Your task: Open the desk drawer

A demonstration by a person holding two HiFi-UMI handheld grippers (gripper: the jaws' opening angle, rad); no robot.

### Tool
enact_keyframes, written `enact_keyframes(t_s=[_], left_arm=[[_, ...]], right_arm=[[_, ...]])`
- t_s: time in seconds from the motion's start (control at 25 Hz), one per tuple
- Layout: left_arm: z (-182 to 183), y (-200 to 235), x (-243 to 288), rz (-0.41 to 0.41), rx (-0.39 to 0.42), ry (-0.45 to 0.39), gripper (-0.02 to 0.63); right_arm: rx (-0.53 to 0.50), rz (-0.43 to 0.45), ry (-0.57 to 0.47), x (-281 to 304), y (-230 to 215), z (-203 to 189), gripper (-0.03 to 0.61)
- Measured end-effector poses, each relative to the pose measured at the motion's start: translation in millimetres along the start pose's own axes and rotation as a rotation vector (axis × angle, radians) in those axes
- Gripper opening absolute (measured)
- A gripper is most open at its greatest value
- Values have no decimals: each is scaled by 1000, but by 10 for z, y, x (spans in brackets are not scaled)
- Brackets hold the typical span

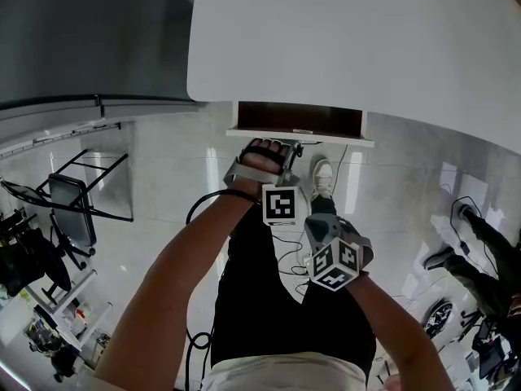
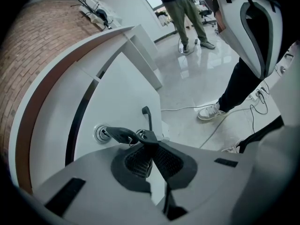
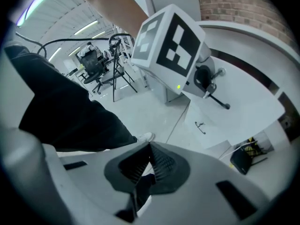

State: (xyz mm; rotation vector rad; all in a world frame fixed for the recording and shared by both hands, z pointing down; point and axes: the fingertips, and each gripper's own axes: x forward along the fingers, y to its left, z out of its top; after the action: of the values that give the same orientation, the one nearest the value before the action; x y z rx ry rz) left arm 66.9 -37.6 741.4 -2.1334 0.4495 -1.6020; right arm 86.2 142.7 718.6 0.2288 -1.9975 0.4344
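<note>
Right gripper (image 3: 150, 145) jaws together, empty; left gripper (image 2: 149, 137) jaws clamped on half-hidden drawer handle (image 2: 146, 116).

The camera on my head looks steeply down. The tabletop (image 1: 350, 39) fills the upper frame, with the drawer (image 1: 297, 120) under its edge at upper centre. My left tongs (image 1: 277, 147) and right tongs (image 1: 319, 222) show mid-frame, above my legs. The camera on my left tongs looks along their jaws from very near the drawer front, with the key (image 2: 115, 134) at centre-left. The camera on my right tongs sits farther back and faces the left tongs' marker cube (image 3: 168, 39) at upper centre. Both tongs views share the key and the drawer front.
</note>
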Motion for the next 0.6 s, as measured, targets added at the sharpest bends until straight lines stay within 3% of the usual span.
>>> enact_keyframes(t_s=[0.16, 0.24, 0.36, 0.6], left_arm=[[20, -89, -24, -42, -20, -10, 12], [-17, 16, -31, 20, 17, 11, 12], [-9, -2, -33, 13, 19, 12, 12], [-45, 147, -19, 102, 68, 38, 11]], right_arm=[[-13, 6, 0, -13, 7, 24, 15], [-18, 8, -4, -9, 12, 38, 15], [-20, 8, -6, -13, -4, 52, 15], [-16, 3, -10, -16, -48, 64, 15]])
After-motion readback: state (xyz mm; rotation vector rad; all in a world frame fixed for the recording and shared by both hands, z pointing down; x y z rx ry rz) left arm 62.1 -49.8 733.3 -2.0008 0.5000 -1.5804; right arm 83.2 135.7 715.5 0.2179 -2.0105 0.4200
